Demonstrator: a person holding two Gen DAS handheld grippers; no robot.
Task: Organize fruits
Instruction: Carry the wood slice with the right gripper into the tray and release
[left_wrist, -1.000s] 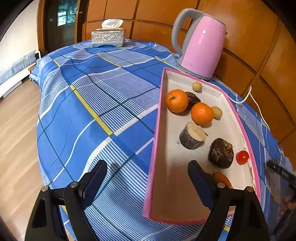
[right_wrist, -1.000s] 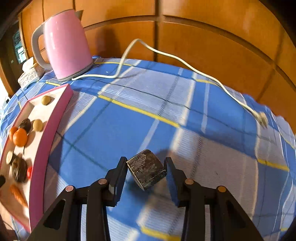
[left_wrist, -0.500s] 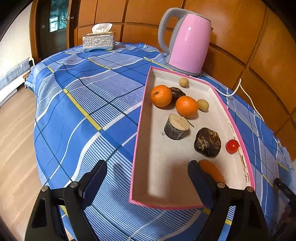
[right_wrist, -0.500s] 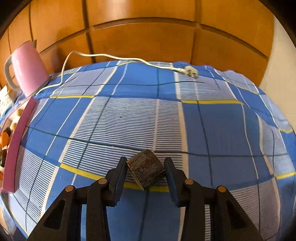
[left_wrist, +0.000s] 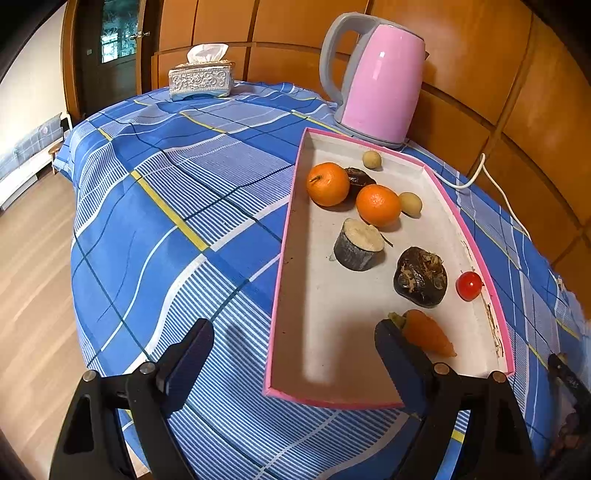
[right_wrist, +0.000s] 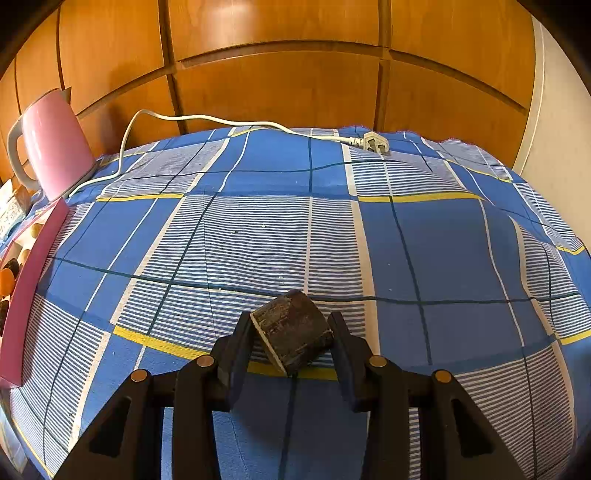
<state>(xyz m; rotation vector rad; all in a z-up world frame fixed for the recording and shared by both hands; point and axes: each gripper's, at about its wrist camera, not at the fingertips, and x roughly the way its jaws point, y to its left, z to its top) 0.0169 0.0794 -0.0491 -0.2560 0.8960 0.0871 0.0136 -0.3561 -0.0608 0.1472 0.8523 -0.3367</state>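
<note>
Right hand-held gripper (right_wrist: 291, 334): clamped on a dark sugarcane chunk (right_wrist: 293, 330), one pad on each side, tilted, pale cut face turned to 8 o'clock. Chunk held above the blue plaid cloth on the bench (right_wrist: 369, 240), well apart from the pink tray (right_wrist: 33, 266) at 9 o'clock.

Chunk: short cylinder, blackish flaky rind, cream cut end.

Left hand-held gripper (left_wrist: 293, 354): jaws wide apart, nothing between the pads; it straddles the tray's near left corner. In the tray (left_wrist: 284, 280): carrot (left_wrist: 428, 334) just beside the right pad, a second sugarcane chunk (left_wrist: 358, 243) at 12 o'clock, dark water chestnut (left_wrist: 421, 277), cherry tomato (left_wrist: 469, 286), two mandarins (left_wrist: 328, 184) with a dark fruit between them, two small tan round fruits (left_wrist: 410, 204).

Pink kettle (left_wrist: 380, 77) just beyond the tray's far end; its white cord and plug (right_wrist: 376, 142) trail over the cloth at 12 o'clock. Tissue box (left_wrist: 201, 75) at the far edge.
</note>
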